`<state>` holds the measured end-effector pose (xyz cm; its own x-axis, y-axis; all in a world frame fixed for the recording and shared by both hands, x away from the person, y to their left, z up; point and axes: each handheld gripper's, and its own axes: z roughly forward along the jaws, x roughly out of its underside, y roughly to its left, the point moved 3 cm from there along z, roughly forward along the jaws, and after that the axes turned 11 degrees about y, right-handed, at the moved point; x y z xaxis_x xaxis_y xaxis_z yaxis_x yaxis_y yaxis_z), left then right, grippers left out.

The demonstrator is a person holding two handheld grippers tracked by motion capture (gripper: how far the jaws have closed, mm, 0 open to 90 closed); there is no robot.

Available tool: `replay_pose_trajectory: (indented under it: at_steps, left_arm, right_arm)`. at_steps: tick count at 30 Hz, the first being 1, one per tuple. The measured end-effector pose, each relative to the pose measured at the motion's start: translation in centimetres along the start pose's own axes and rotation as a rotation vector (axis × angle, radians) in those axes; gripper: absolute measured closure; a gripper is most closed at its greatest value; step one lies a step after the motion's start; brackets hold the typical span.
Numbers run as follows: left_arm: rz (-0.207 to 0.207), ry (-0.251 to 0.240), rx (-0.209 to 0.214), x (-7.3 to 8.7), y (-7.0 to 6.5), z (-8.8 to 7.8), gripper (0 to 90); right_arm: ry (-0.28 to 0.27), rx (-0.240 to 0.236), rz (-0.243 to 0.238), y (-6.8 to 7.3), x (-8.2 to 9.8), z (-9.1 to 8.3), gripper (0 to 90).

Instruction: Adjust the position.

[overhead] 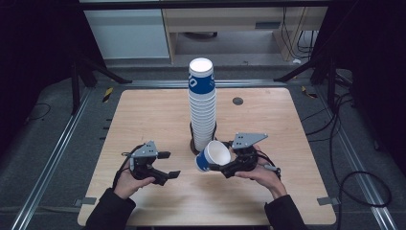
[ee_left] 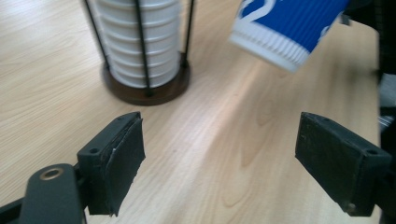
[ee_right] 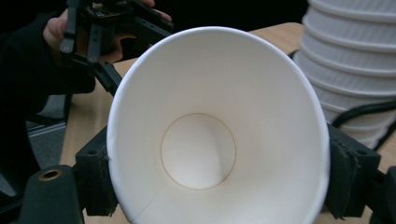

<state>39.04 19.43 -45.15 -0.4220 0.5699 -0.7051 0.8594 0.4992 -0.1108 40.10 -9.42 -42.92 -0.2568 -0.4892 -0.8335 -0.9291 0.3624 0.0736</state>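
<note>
A tall stack of blue-and-white paper cups (overhead: 202, 103) stands in a dark wire holder (overhead: 193, 143) at the table's middle; its lower part (ee_left: 140, 44) rises beyond my left jaws. My right gripper (overhead: 225, 165) is shut on a single blue paper cup (overhead: 213, 156), tilted on its side just right of the holder's base, above the table. The cup's white inside (ee_right: 205, 140) faces the right gripper view, held between both jaws. The cup's ribbed blue bottom (ee_left: 285, 30) hangs at the upper right of the left gripper view. My left gripper (overhead: 168, 165) is open, nothing between its jaws.
The wooden table (overhead: 143, 115) has a small round grommet (overhead: 238, 101) at the back right. Metal rails and cables run along the floor on both sides. In the right gripper view, the other hand and its gripper (ee_right: 100, 32) show at the upper left.
</note>
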Motion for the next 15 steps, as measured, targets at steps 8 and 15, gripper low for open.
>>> replay_pose_trajectory:
  at_steps: [8,15]
  left_arm:
    - [-0.101,-0.003,-0.073,0.5,1.7,-0.4,15.2]
    - [-0.148,0.002,-0.103,0.8,2.4,-0.6,15.4]
  right_arm:
    - [0.025,0.092,0.066,-1.4,0.3,-1.3,17.3]
    - [0.062,0.236,0.124,-3.0,0.5,-2.5,16.9]
